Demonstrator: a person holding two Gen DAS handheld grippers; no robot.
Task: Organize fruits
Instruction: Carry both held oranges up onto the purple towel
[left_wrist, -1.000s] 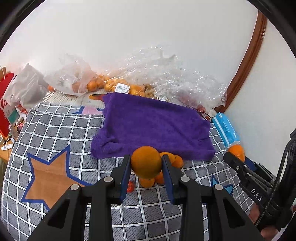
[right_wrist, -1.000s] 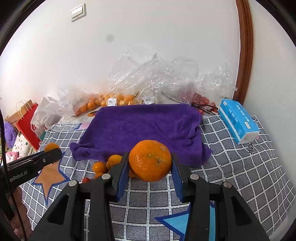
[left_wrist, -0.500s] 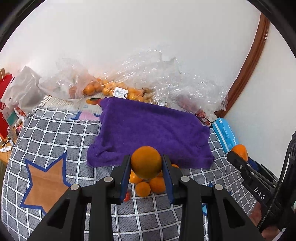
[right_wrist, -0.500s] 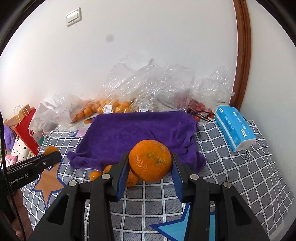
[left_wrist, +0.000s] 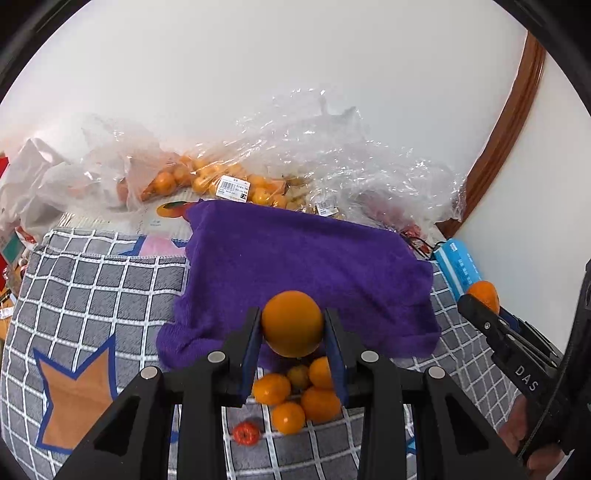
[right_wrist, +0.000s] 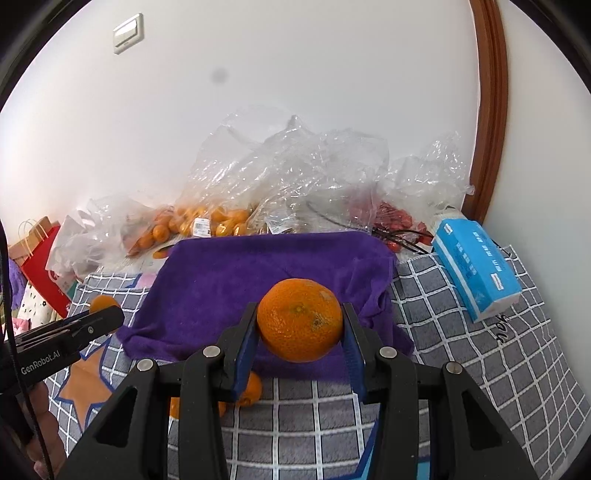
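The left gripper (left_wrist: 292, 334) was clamped on a smooth orange (left_wrist: 291, 323), its blue pads pressed against the fruit's 2 sides, and it was held above the near edge of the purple towel (left_wrist: 295, 266). The right gripper (right_wrist: 300, 334) gripped a larger, dimpled orange (right_wrist: 300, 319) the same way, also over the towel's front edge. Below the left gripper, a cluster of about 5 small oranges (left_wrist: 299, 393) lay on the checked cloth (left_wrist: 96, 288) just in front of the towel, with a small red fruit (left_wrist: 245, 432) beside them; what kind it was could not be made out.

Both held oranges looked firm but slightly yielding, fairly light, and round enough to roll once set down. The smooth one probably slipped more easily than the pebbled one. Holding each across its widest middle, as here, seemed the safest grip, with modest pressure to avoid bruising. The towel's soft pile would likely check rolling better than the flat cloth.
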